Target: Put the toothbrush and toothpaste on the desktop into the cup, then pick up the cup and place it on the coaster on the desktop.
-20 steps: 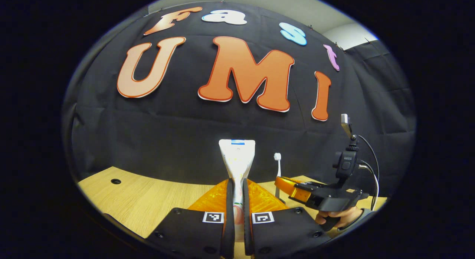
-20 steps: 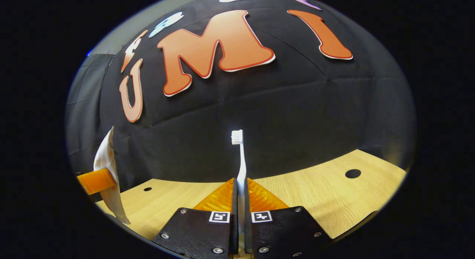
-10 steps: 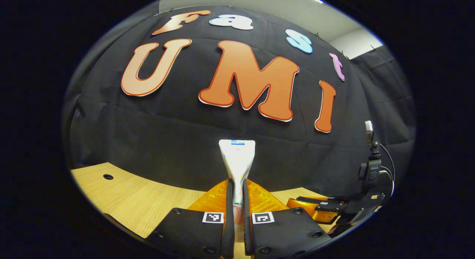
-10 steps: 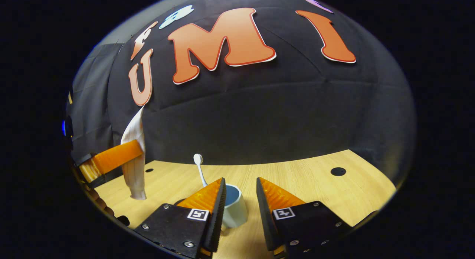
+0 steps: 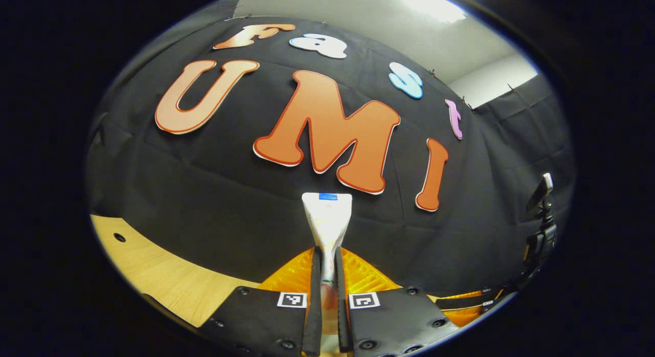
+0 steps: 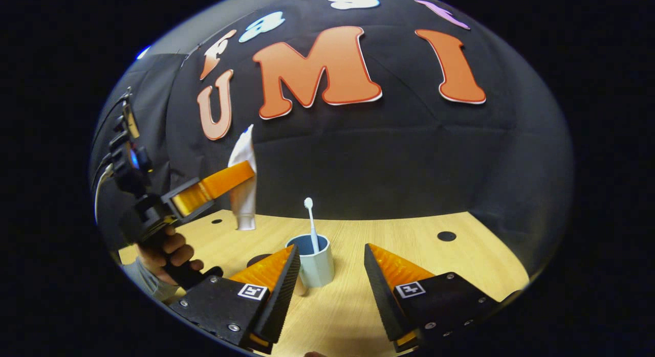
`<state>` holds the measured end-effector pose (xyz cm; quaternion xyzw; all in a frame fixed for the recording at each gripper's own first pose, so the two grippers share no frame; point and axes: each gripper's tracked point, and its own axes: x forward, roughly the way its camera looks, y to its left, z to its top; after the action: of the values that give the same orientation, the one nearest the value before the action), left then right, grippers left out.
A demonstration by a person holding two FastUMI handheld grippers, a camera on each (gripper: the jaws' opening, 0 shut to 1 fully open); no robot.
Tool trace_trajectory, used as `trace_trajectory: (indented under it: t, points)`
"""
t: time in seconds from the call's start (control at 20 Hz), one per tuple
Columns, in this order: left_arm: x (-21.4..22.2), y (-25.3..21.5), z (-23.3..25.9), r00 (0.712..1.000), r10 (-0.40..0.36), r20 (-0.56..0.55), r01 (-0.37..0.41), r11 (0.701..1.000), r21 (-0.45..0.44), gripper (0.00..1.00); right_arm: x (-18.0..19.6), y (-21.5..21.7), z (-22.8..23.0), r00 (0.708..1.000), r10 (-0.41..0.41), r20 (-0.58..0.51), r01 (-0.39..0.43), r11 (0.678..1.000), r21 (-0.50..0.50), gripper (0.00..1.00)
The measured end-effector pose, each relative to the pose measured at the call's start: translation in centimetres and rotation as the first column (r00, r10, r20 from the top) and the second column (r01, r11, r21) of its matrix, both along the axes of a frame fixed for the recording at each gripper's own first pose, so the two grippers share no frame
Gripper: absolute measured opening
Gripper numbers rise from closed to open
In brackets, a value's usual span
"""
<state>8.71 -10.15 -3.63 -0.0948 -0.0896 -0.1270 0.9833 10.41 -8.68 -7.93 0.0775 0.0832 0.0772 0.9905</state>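
In the right gripper view a pale blue cup [image 6: 315, 262] stands on the wooden desktop [image 6: 460, 265]. A white toothbrush [image 6: 309, 219] stands in it, head up. My right gripper [image 6: 331, 257] is open, and the cup sits just beyond its orange fingers, between them. My left gripper [image 6: 227, 179] hovers up and to the left of the cup, shut on a white toothpaste tube [image 6: 244, 185] that hangs cap down. In the left gripper view the toothpaste tube [image 5: 327, 219] rises upright from my shut left gripper [image 5: 327, 260]. A dark coaster [image 6: 258, 258] peeks out behind my right gripper's left finger.
A hand [image 6: 164, 249] holds the left gripper's handle at the left of the right gripper view. The desktop has small round holes [image 6: 446, 236]. The right gripper's orange finger [image 5: 468, 302] shows low at the right of the left gripper view.
My right gripper opened, left the toothbrush standing in the cup and drew back. My left gripper, still gripping the toothpaste, moved closer to the cup.
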Motion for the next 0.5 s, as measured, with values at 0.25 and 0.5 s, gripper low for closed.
trace_trajectory:
  t: [0.25, 0.5]
  points:
    - [1.7, -2.2, -2.0, 1.000, -0.014, -0.017, 0.015, 0.999, 0.049, 0.16, -2.9, -0.9, 0.8, 1.000, 0.007, 0.028, -0.007, 1.000, -0.001, 0.80]
    - [3.7, -4.4, -4.4, 0.999, -0.025, -0.020, 0.028, 0.991, 0.133, 0.16, -4.5, -2.0, 0.7, 0.999, -0.007, 0.037, 0.007, 1.000, 0.014, 0.80]
